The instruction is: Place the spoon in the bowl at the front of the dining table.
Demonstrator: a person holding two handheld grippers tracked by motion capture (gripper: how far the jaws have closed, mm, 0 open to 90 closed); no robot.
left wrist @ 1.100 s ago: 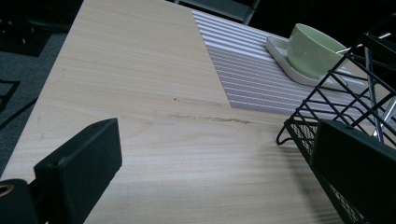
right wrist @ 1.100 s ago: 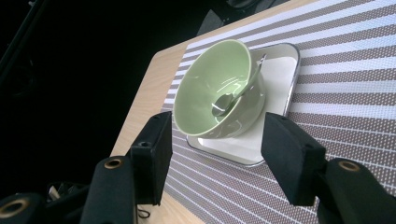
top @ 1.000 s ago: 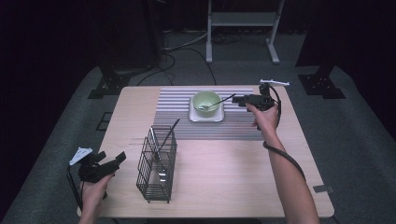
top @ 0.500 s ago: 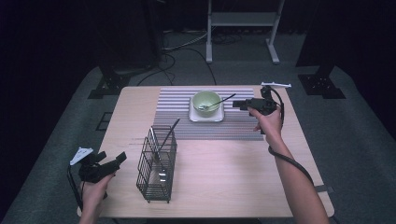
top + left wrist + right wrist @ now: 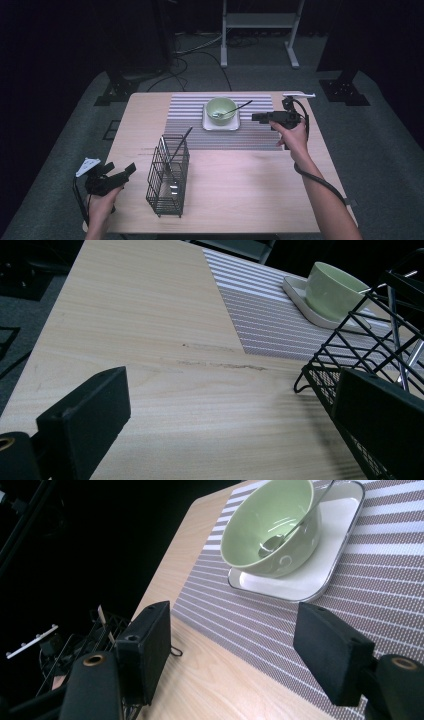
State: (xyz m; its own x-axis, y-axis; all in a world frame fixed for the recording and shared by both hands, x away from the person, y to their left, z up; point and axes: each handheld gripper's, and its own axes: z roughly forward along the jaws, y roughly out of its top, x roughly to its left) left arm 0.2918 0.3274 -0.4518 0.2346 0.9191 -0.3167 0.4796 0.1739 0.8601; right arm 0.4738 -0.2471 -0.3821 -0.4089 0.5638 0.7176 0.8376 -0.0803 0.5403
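A green bowl (image 5: pixel 221 108) stands on a white square plate (image 5: pixel 230 125) on the striped mat. A spoon (image 5: pixel 241 106) lies in the bowl with its handle sticking out to the right. My right gripper (image 5: pixel 256 117) hovers just right of the plate, pointing at it. Its jaws have just been opening and nothing is between them. In the right gripper view the bowl (image 5: pixel 272 527) and spoon (image 5: pixel 274 541) lie beyond my open gripper (image 5: pixel 235 645). My left gripper (image 5: pixel 129 171) is held open and empty at the table's near left, beside the wire basket (image 5: pixel 169 175).
The black wire basket (image 5: pixel 360 340) holds a long utensil (image 5: pixel 180 142) and stands left of centre. The striped mat (image 5: pixel 190 125) covers the far middle of the wooden table (image 5: pixel 250 190). A stand and cables sit on the floor beyond.
My right gripper has drawn back to the right, away from the spoon handle, and its jaws have spread. The spoon stays in the bowl. The left gripper has not moved.
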